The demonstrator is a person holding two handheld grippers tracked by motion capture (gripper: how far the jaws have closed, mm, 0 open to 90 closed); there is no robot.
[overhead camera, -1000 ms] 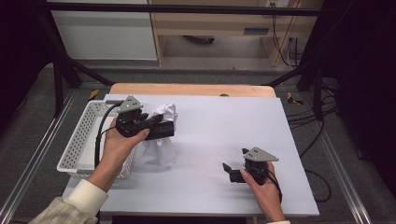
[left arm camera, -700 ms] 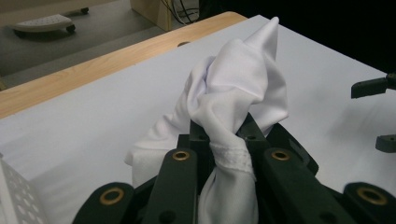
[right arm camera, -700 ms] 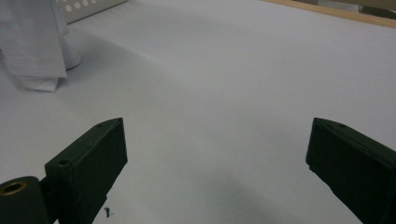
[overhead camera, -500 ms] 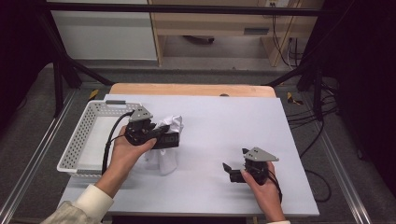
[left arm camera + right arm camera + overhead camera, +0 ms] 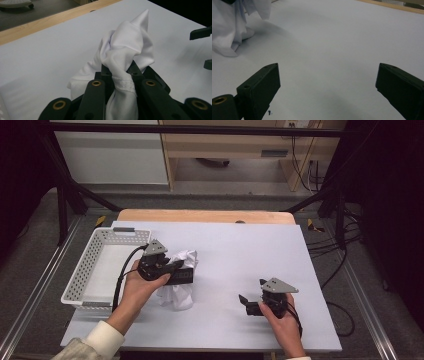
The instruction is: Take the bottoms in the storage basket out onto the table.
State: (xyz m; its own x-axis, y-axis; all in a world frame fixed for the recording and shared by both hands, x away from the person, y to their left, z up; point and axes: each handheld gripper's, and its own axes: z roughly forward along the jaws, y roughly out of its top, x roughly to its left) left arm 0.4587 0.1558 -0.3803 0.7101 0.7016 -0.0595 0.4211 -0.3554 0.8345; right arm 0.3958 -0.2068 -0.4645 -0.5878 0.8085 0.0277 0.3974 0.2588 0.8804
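Observation:
A crumpled white cloth hangs from my left gripper, its lower end touching the white table just right of the basket. In the left gripper view the two black jaws pinch a bunched fold of the white cloth, with the left gripper shut on it. My right gripper rests low at the table's front right, jaws wide apart and pointing left. In the right gripper view, bare table lies between the jaws of the right gripper, and the cloth hangs at the far upper left.
A white perforated basket stands at the table's left edge, next to my left hand. A wooden strip runs along the far edge. Black frame legs and cables stand on the floor around the table.
My left hand has carried the cloth to the right and downward, away from the basket, until its lower end reached the table. The right gripper has stayed put.

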